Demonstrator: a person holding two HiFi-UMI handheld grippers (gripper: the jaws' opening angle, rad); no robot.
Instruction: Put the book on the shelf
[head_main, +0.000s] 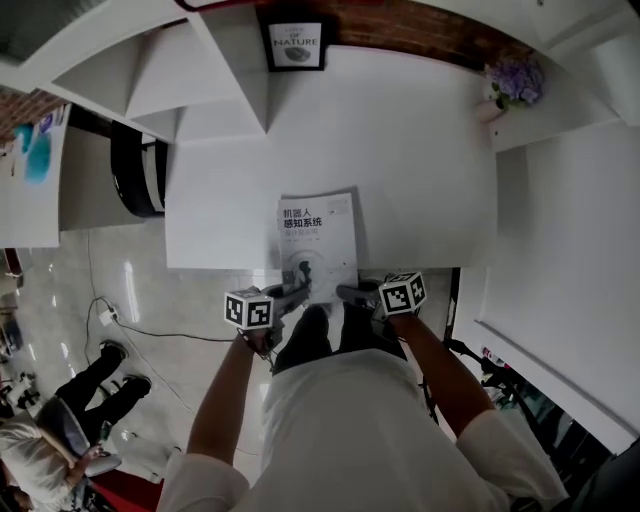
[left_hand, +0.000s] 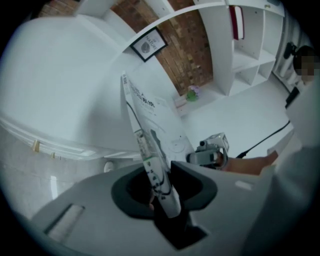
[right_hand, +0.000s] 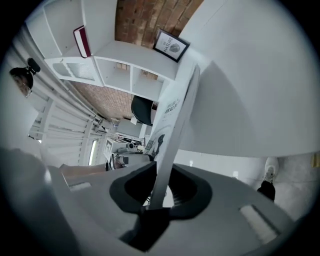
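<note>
While I look down in the head view, the book lies cover up over the white table, its near edge reaching past the table's front edge. My left gripper pinches that edge's left corner and my right gripper its right corner, so I count two grippers on one book. Bare tabletop spreads left, right and beyond the book as far as one framed picture at the back and one pot of purple flowers at the far right. White shelf boards stand at the upper left. One person sits on the floor at the lower left.

From the left gripper view, my jaws are pressed onto the book's lower corner; the book rises edge-on from between them, tilted towards the picture. My other gripper shows just right of it, and one red book stands in an upper compartment, with open compartments beside it.

From the right gripper view, my jaws clamp the book's thin edge, which runs up and away between them; the shelf sits to the left, well apart
</note>
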